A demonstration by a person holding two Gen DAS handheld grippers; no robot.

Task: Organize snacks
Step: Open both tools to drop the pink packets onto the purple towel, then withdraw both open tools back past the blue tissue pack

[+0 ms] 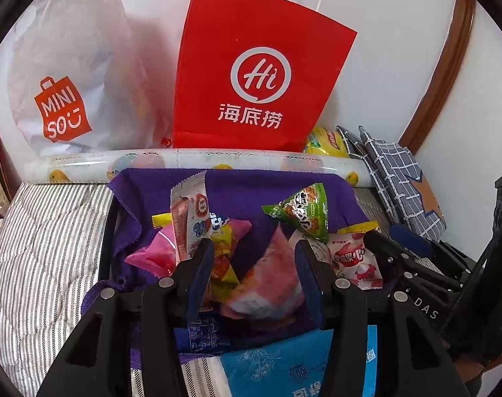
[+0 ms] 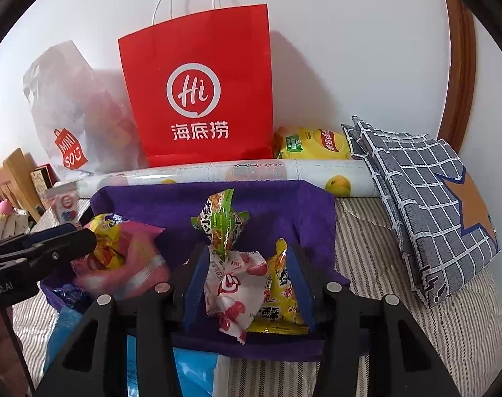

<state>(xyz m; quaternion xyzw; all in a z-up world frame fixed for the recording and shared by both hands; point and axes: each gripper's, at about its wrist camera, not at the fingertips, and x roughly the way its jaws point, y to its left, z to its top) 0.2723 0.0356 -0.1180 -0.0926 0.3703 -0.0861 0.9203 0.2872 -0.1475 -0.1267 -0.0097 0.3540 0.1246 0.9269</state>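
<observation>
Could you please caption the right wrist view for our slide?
Right gripper over snack packets on a purple cloth.

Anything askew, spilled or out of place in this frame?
Nothing is spilled or damaged. The snack packets lie in a loose jumble on the purple cloth, one green packet propped at a tilt. The red paper bag leans against the wall rather than standing straight.

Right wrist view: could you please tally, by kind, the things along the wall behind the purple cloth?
Carrier bags: 2, a red paper bag and a white plastic bag
Yellow chip packet: 1
Patterned roll: 1
Checked fabric bundle: 1
Total: 5
</observation>
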